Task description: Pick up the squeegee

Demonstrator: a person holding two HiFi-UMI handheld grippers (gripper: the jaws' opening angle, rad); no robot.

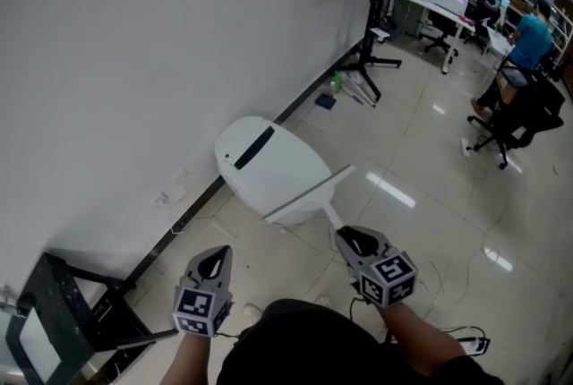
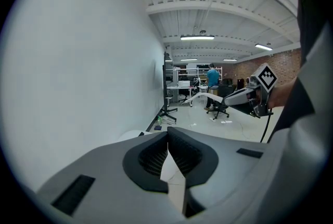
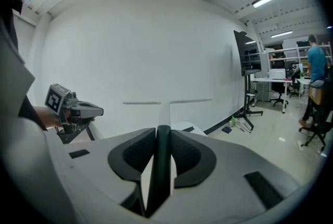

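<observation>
By the white wall (image 1: 134,34), a white oval unit (image 1: 269,161) sat on the floor (image 1: 421,222). The right tongs (image 1: 352,238) gripped the squeegee (image 1: 309,192) by its handle, blade aloft over the unit's near edge; the left tongs (image 1: 213,263) were closed, empty. The pick-up looked complete, needing only a firm hold.

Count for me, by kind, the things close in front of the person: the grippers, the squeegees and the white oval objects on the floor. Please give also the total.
grippers: 2, the left gripper and the right gripper
squeegee: 1, clamped in the right gripper
white oval object: 1, on the floor by the wall
Total: 4
</observation>
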